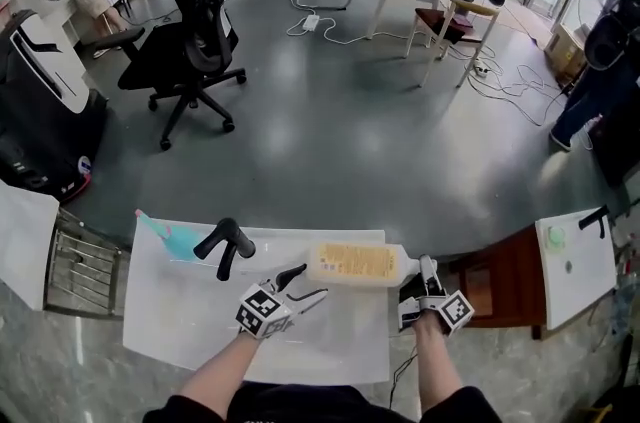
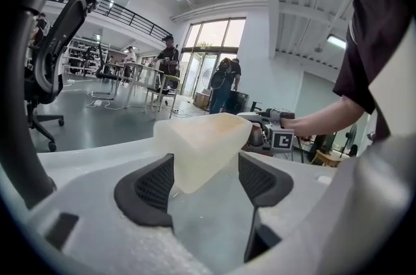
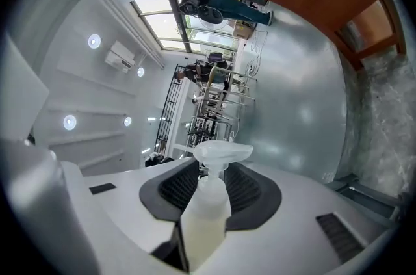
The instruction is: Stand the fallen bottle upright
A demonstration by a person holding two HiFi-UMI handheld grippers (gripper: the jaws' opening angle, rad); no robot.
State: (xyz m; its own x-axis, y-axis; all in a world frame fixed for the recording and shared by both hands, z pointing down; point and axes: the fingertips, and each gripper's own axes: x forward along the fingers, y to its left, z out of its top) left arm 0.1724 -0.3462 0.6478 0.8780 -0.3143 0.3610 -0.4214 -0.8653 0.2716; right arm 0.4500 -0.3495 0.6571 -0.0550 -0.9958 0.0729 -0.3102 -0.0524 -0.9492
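Bottle (image 1: 352, 264) down on its side along the far part of the white worktop (image 1: 200, 321), label face up, base end to the left and pump end to the right, where the neck reaches out past the worktop's right edge. It's pale, see-through and yellowish.

Over to the right gripper (image 1: 424, 269): it comes in from the right end, roughly level, and its own view shows the gripper (image 3: 209, 179) clamped on the bottle (image 3: 207, 202) at the narrow neck, a dark pad tight on each side and the clear pump head poking out just beyond the tips. That's a grip.

The left gripper (image 1: 314, 279) sits at the other end, angled up from the near side toward the base. In its own view the jaws of this gripper (image 2: 207, 179) stand wide apart, and the squared-off base of the bottle (image 2: 198, 147) sits just at the tips, nearer the left pad, with clear space on the right pad's side. No squeeze there, it's released.

Further out on the worktop, a black forked tool (image 1: 225, 246) lies left of the bottle, and a teal sheet (image 1: 165, 236) lies just beyond that near the far left corner. Off the left edge there's a wire rack (image 1: 80, 261); off the right edge, a brown wooden table (image 1: 505, 286). Beyond, a black office chair (image 1: 190, 31) stands on the grey floor (image 1: 330, 121).
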